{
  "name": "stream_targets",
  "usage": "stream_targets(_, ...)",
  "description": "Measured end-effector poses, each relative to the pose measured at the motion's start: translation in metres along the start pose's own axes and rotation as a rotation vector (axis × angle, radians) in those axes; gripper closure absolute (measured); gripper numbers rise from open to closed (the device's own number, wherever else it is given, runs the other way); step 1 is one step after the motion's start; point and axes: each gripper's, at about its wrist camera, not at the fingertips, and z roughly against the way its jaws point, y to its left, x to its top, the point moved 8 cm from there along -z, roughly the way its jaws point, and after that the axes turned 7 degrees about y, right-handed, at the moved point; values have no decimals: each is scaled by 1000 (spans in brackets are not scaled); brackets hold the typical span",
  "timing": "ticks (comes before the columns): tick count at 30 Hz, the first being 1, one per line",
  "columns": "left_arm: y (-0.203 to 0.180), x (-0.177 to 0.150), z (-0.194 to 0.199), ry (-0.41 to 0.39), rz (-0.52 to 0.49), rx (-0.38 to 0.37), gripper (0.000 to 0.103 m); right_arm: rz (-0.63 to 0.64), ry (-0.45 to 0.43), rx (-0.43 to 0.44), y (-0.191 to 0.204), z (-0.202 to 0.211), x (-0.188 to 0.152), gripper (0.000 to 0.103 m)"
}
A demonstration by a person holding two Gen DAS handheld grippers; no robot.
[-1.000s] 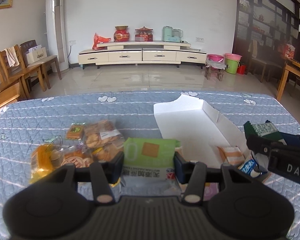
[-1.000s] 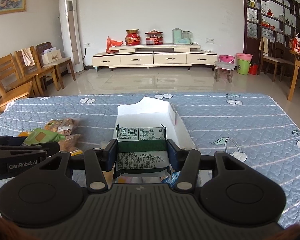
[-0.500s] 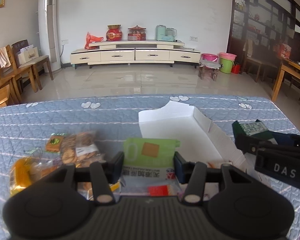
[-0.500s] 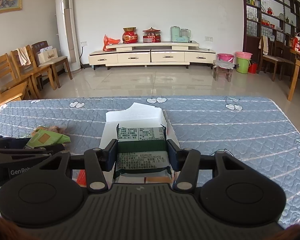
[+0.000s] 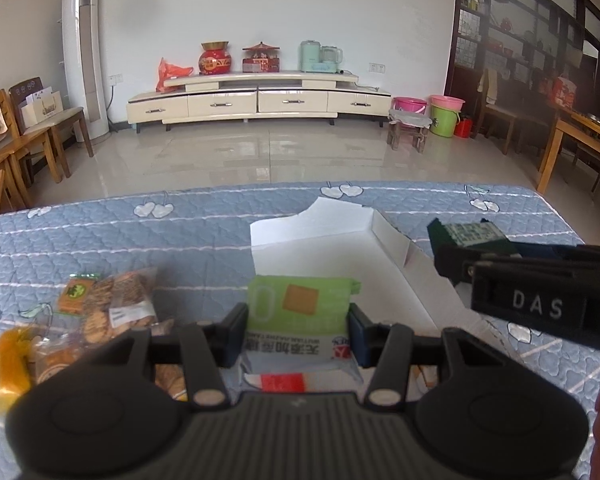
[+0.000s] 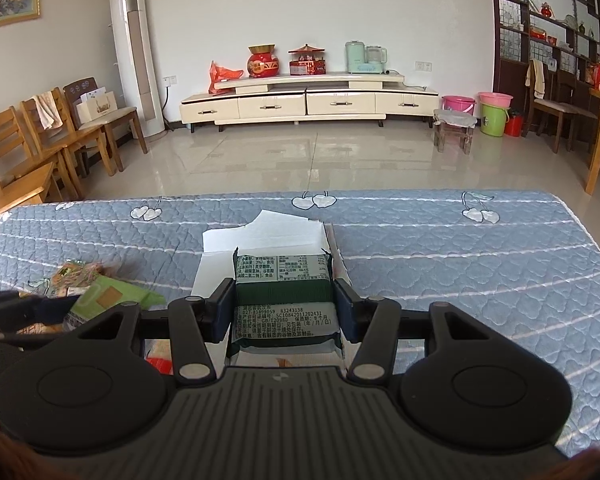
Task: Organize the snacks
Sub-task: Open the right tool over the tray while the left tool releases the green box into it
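Clamping: left claw (image 5: pixel 298 330) on light-green packet (image 5: pixel 298 304) | right claw (image 6: pixel 284 312) on dark-green packet (image 6: pixel 284 300)

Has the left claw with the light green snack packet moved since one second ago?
Yes. The left claw carried the green packet rightward, away from the cookie bags, nearer the white box.

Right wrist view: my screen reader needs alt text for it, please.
The right gripper is shut on a dark green snack packet, held above an open white box on a blue quilted table cover. At left, the left gripper holds a light green packet.
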Motion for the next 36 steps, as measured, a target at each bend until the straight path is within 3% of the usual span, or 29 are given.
stream_targets(15,-28,0,-36,52,-13,-80,52,-32,72,12,-8,-36,1,38)
stream_targets(22,-36,-4,-35,59,-23,-145,46,-53,46,1,-15,-31,6,21)
stream_targets(29,-21,0,-11,26,-15,-80,34,-48,-6,-47,-20,-4,6,21)
stream_targets(33,-9,-1,8,7,-14,-12,28,-40,-46,-107,-23,19,2,4)
stream_targets(36,4,-4,18,1,2,25,27,-29,-61,-133,-22,33,-2,2)
